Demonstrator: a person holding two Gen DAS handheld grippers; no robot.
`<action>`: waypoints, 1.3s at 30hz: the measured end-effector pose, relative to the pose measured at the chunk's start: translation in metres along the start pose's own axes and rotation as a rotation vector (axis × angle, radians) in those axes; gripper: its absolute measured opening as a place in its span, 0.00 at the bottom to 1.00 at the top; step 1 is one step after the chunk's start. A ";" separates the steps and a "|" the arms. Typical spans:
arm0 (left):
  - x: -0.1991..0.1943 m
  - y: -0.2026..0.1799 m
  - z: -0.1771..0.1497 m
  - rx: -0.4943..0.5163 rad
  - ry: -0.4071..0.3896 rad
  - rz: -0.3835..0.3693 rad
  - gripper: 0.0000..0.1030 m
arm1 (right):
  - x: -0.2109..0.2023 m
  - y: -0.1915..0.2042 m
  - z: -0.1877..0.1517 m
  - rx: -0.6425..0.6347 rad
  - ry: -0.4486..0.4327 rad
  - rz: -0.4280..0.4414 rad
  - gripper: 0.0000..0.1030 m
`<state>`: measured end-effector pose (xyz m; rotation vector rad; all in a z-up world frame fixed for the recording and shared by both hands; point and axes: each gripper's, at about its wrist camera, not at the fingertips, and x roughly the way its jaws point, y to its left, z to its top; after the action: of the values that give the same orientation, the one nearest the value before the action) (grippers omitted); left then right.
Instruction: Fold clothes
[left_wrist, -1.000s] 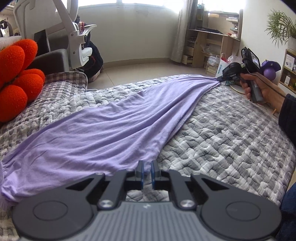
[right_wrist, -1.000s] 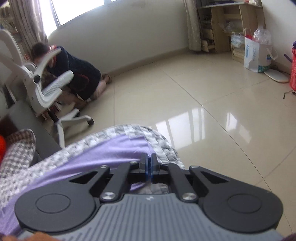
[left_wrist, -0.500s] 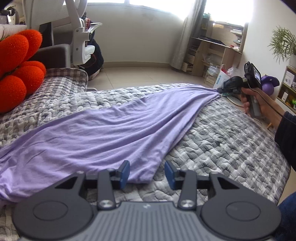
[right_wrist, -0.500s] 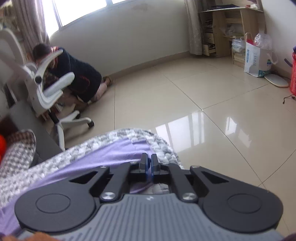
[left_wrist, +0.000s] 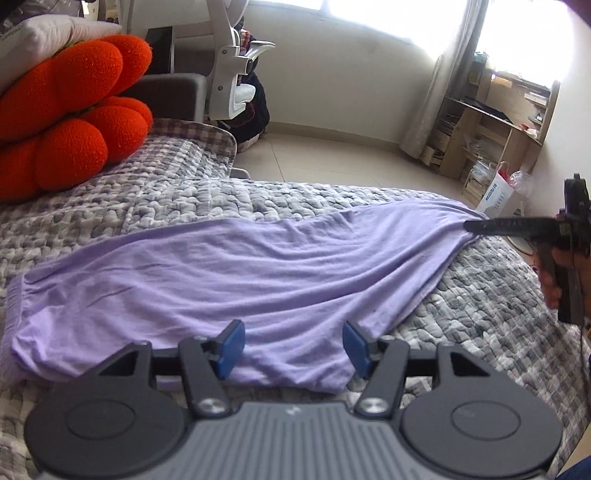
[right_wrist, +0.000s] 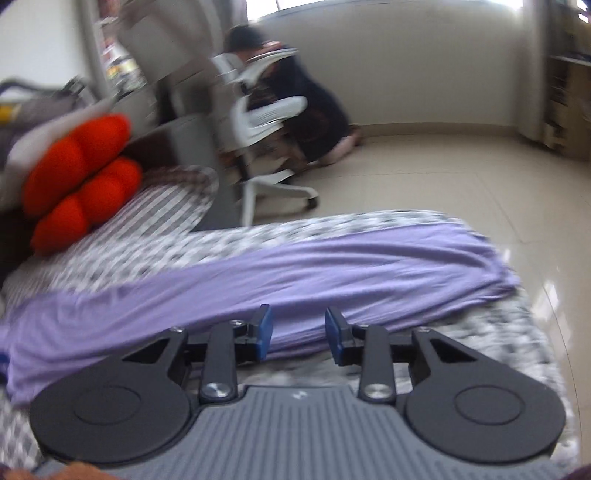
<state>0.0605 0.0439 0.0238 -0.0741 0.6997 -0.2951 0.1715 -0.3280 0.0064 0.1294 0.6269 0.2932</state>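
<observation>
A light purple garment (left_wrist: 258, 273) lies spread lengthwise across the grey quilted bed cover (left_wrist: 480, 317). My left gripper (left_wrist: 293, 349) is open just above the garment's near edge, its blue pads (left_wrist: 231, 349) apart with nothing held between them. In the left wrist view the right gripper (left_wrist: 471, 226), held by a hand (left_wrist: 554, 284), points at the garment's far end. The blurred right wrist view shows the right gripper (right_wrist: 299, 334) open, with the garment (right_wrist: 295, 273) lying loose just past its fingertips.
An orange plush cushion (left_wrist: 74, 122) sits at the bed's left end. A white office chair (left_wrist: 236, 74) stands on the tiled floor beyond the bed, with a person (right_wrist: 317, 110) crouched behind it. Wooden shelves (left_wrist: 491, 136) and a bag (left_wrist: 498, 192) stand at the right wall.
Both grippers went from shut on the garment to open: the left first, then the right. The garment now lies loose on the bed. The right wrist view swung left toward the cushion.
</observation>
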 end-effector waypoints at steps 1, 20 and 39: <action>0.002 0.000 0.001 -0.006 0.002 -0.001 0.58 | 0.003 0.008 -0.001 -0.021 0.006 0.013 0.35; 0.031 0.006 0.007 -0.061 -0.026 -0.049 0.60 | 0.005 0.043 0.020 -0.161 0.028 0.033 0.29; 0.035 0.022 -0.006 -0.104 -0.094 -0.142 0.61 | 0.094 0.097 0.032 -0.548 0.101 0.058 0.00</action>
<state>0.0879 0.0547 -0.0062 -0.2360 0.6172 -0.3883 0.2408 -0.2073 0.0000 -0.3955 0.6233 0.5193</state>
